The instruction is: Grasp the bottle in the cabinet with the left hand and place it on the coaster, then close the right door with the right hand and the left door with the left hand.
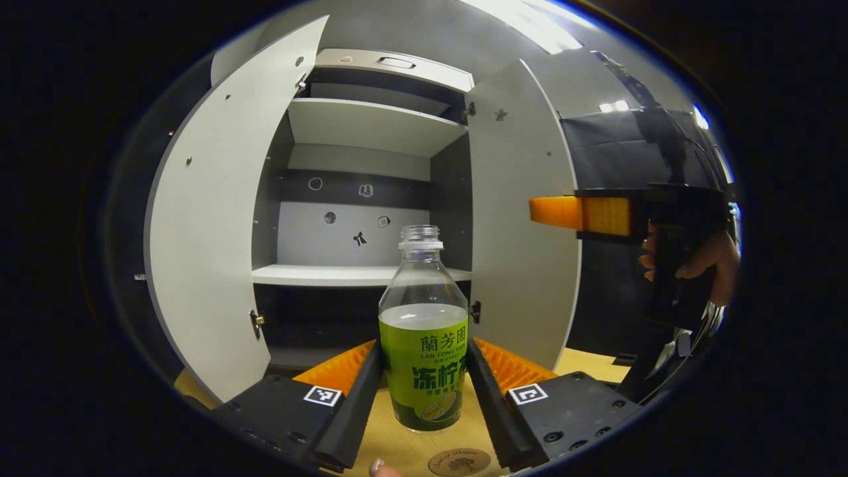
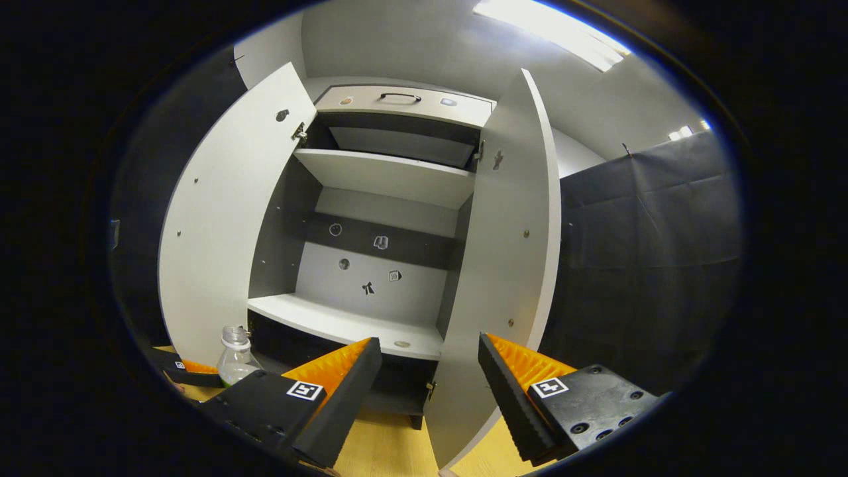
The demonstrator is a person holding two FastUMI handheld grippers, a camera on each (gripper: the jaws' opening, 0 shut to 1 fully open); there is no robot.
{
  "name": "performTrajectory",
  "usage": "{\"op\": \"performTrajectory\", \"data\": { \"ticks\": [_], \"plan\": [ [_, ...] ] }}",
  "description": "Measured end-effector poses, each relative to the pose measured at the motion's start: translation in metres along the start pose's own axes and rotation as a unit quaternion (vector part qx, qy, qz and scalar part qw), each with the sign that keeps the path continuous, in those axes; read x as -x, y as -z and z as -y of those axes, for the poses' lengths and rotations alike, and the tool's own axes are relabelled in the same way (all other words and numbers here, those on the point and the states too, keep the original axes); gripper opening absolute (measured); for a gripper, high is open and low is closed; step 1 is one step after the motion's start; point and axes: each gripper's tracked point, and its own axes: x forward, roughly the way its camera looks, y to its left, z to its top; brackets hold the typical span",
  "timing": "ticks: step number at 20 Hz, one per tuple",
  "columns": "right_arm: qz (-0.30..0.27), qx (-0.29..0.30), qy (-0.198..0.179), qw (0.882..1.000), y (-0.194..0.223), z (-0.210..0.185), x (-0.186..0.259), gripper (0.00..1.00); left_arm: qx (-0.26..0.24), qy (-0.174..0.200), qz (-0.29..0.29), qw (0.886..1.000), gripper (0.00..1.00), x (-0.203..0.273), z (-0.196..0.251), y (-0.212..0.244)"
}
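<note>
A clear bottle (image 1: 424, 344) with a green label and no cap stands upright between the fingers of my left gripper (image 1: 424, 349), which is shut on its label. Its base is just beyond a round wooden coaster (image 1: 459, 462) on the wooden table; contact with the table cannot be told. The bottle (image 2: 235, 361) and left gripper (image 2: 192, 371) also appear low left in the right gripper view. My right gripper (image 2: 429, 341) is open, empty, and faces the edge of the open right door (image 2: 503, 265). In the left gripper view the right gripper (image 1: 550, 212) hangs right of the right door (image 1: 523, 232), held by a hand.
The grey cabinet (image 1: 371, 126) stands wide open, with the left door (image 1: 205, 252) swung out and its shelves (image 1: 358, 273) bare. Small stickers dot its back wall. Black cloth wall (image 2: 649, 252) lies to the right. The wooden table (image 2: 384, 450) runs under both grippers.
</note>
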Motion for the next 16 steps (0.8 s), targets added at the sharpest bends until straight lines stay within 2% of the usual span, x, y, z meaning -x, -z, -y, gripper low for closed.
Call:
{"op": "performTrajectory", "data": {
  "ticks": [3, 6, 9, 16],
  "plan": [
    [-0.01, -0.002, 0.0, 1.0, 0.03, -0.002, 0.001, 0.98, -0.006, 0.006, -0.031, 0.999, 0.77, -0.001, 0.015, 0.052],
    [-0.027, 0.008, -0.009, 1.0, 0.061, 0.001, -0.004, 0.98, 0.016, -0.001, -0.04, 0.999, 0.77, -0.004, 0.023, 0.089],
    [-0.049, -0.004, -0.017, 0.999, 0.084, 0.003, -0.014, 0.98, 0.035, -0.005, -0.033, 0.999, 0.77, -0.004, 0.027, 0.108],
    [-0.05, -0.015, -0.048, 0.997, 0.095, -0.019, -0.019, 0.98, 0.021, -0.001, -0.047, 0.999, 0.77, 0.012, 0.04, 0.135]
  ]
}}
